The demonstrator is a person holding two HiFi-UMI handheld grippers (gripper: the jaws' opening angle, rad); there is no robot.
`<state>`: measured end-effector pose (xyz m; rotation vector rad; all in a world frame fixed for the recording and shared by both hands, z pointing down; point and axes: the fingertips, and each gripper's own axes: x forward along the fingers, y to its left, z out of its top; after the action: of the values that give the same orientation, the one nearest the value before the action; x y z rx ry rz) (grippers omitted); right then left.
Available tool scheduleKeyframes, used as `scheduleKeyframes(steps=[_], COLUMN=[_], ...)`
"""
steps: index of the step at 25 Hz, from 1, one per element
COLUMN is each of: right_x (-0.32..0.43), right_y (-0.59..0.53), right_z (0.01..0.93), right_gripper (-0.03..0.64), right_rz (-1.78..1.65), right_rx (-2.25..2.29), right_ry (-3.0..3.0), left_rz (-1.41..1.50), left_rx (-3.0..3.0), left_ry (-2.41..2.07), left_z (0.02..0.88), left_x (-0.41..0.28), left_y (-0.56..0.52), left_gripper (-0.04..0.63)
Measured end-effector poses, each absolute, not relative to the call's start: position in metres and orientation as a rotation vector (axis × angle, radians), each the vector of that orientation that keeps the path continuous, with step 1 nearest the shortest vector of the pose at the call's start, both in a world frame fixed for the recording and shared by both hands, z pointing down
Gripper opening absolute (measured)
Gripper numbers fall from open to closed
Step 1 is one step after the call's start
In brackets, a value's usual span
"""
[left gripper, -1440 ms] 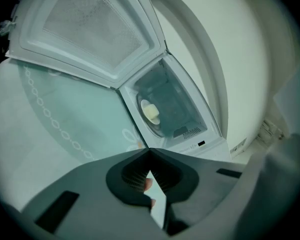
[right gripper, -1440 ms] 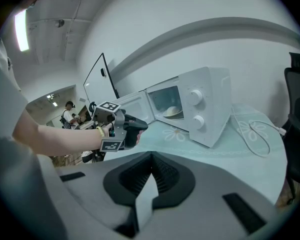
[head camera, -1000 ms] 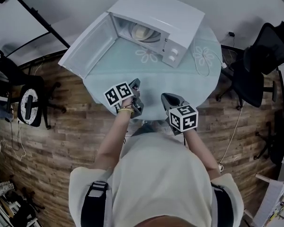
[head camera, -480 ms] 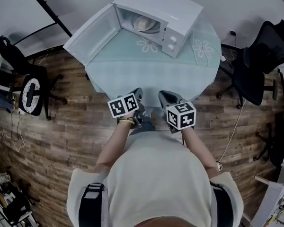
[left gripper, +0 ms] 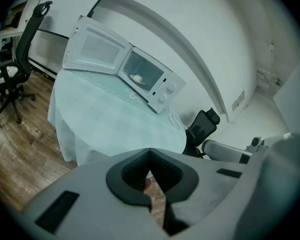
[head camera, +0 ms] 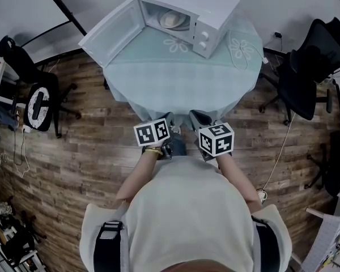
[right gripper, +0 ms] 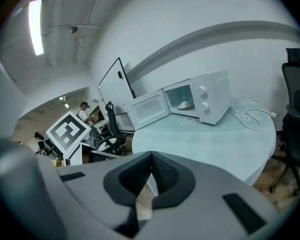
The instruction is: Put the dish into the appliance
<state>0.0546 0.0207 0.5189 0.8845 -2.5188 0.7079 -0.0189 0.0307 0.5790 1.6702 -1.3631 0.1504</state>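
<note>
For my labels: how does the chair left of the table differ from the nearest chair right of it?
The left chair has a white-and-black patterned seat; the right chair is all black. The left chair stands apart from the table; the right chair stands close beside it. Both are office chairs.

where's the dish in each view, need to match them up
Head view: dish at top centre, inside the microwave, right of its open door.
Left gripper view: dish above centre, inside the microwave.
Right gripper view: dish right of centre, inside the microwave.
Shared landmark: the open door, swung out to the left of the dish in all three views.
</note>
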Motion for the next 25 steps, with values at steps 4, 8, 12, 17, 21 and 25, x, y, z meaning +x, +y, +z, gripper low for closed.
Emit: scheduleKeyframes(steps=[4, 8, 12, 17, 21, 25], right_x=[0.06, 0.063, 0.062, 0.064, 0.067, 0.067], right_y=[0.033, 0.041, 0.048, 0.054, 0.056, 0.058], right_z=[0.519, 0.516, 0.516, 0.517, 0.516, 0.515], right_gripper=[0.006, 0.006, 0.006, 0.006, 0.006, 0.006], right_rz=[0.722, 0.655, 0.641, 0.634, 0.629, 0.624], right_rx=[0.89, 0.89, 0.873, 0.868, 0.87, 0.871], right_ry=[-2.52, -2.523, -2.525, -2.524, -2.529, -2.529], left_rz=[0.159, 0.158, 0.153, 0.149, 0.142, 0.133], left_rx=[1.681, 1.675, 1.668, 1.672, 1.672, 1.67], left_ry=[-1.352, -1.338, -1.34, -1.339, -1.334, -1.331], left_z=[0.579, 0.581, 0.582, 0.581, 0.581, 0.58], left_x=[-0.01, -0.006, -0.006, -0.003, 0.001, 0.002], left_y=[0.045, 0.051, 0.055, 0.059, 0.062, 0.064], left_gripper=[0.009, 0.009, 0.009, 0.009, 0.009, 0.009])
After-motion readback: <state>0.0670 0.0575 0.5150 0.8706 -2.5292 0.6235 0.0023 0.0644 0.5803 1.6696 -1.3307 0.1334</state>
